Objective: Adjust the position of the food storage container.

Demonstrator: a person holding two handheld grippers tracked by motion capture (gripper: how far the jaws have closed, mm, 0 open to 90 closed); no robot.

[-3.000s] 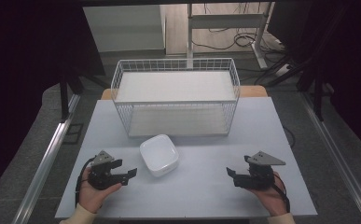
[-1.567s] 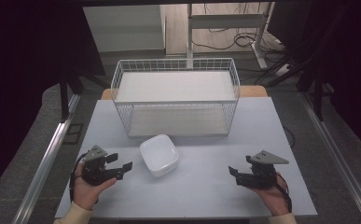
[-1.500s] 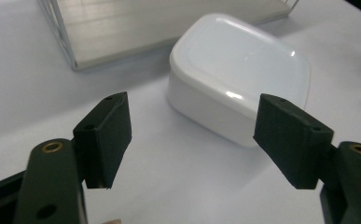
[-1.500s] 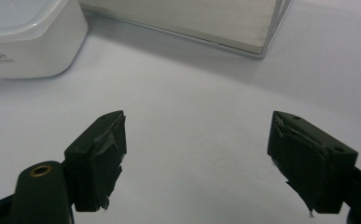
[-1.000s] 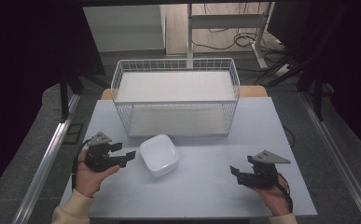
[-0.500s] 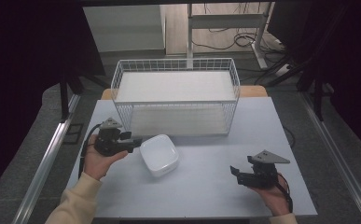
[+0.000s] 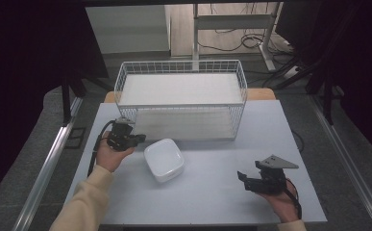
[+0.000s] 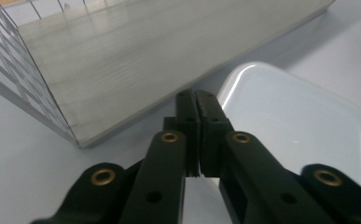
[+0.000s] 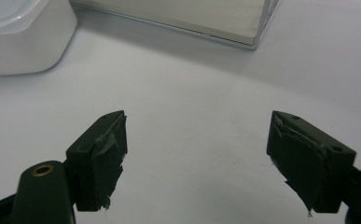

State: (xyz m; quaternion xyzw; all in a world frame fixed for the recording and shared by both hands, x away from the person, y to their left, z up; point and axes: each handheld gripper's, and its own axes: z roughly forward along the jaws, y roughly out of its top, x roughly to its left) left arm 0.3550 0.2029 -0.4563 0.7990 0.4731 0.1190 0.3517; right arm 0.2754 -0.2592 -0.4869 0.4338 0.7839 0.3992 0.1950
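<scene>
Closing the left gripper point(image 8: 197, 105), I have just brought its fingers point(image 8: 186, 116) together on nothing, tips just beside the white bowl's point(image 7: 163, 159) rim; since a second ago that hand slid in toward the bowl, so I judge a push is next. Right gripper point(image 9: 194, 158) rests open. Bowl and wire basket point(image 7: 181, 67) look empty.

A pale grey-blue rectangular table point(image 7: 212, 192) carries two things. A white wire-mesh basket point(image 7: 181, 98) with a pale board lining its floor stands at the far edge, beyond both grippers. A white square plastic container point(image 7: 163, 159) with rounded corners lies upside down just right of the left gripper point(image 7: 140, 139) and well left of the right gripper point(image 7: 241, 177).
</scene>
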